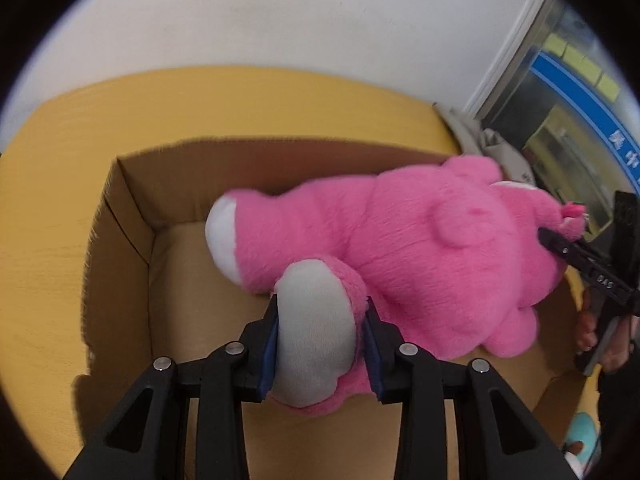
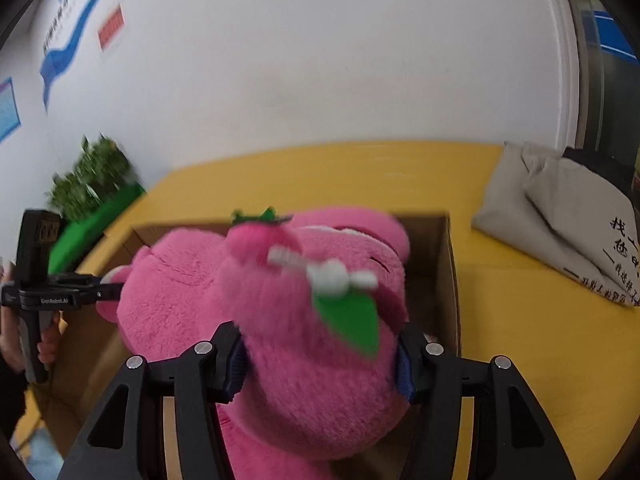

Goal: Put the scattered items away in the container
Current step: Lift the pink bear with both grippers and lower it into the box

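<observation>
Holding a pink plush bear [image 1: 400,248] over the open cardboard box [image 1: 120,216] on the yellow desk [image 1: 48,208], you have the left hand-held gripper [image 1: 320,344] clamped on one white-soled foot and the right hand-held gripper [image 2: 320,364] closed around the bear's head end at about 3 o'clock from it. The bear hangs partly inside the box, its body across the rim. Lower both ends level so it settles flat before loosening either grip.
</observation>
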Motion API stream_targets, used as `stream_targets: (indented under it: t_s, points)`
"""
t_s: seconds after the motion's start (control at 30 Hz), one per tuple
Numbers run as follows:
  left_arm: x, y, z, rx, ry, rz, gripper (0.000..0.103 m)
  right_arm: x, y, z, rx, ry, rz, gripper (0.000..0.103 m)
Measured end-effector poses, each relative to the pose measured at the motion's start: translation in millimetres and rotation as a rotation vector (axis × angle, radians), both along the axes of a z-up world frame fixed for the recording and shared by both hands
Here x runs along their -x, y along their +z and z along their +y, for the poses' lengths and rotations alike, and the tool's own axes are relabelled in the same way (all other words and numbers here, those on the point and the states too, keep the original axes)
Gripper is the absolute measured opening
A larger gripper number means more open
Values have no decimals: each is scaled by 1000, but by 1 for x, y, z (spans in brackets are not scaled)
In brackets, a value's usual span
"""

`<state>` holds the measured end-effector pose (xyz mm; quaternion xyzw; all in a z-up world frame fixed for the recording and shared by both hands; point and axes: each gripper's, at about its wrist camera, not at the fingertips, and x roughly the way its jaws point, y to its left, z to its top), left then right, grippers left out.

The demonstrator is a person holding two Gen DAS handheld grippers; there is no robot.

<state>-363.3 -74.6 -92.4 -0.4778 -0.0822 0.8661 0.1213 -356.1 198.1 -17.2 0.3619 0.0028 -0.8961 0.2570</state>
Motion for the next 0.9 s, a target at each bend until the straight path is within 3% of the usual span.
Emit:
stream_targets:
  t_s: [0.13,0.27,0.37,0.47,0.57,0.73,0.9]
  points:
    - [1,2,-4,10,20,-13,40,24,-20,3,-64,-47,-84,73]
    - [-9,18,-5,53,37,18,44,14,-22,14,-38,-75,-129,81]
    - [-20,32,-7,80,43,49,43,0,-9,12,-82,-56,-91,82]
    - [-52,59,-9,94,16,106,44,-5,2,22,-68,-41,-60,82]
    - [-79,75,-7,117,-24,113,44,-25,16,31,-21,-30,-39,82]
    - [-137,60,-3,153,-89,53,44,-87,6,22,-86,198,-81,87]
    - [-161,30,-9,159,-83,-35,44,-119,-42,19,-241,192,-207,85]
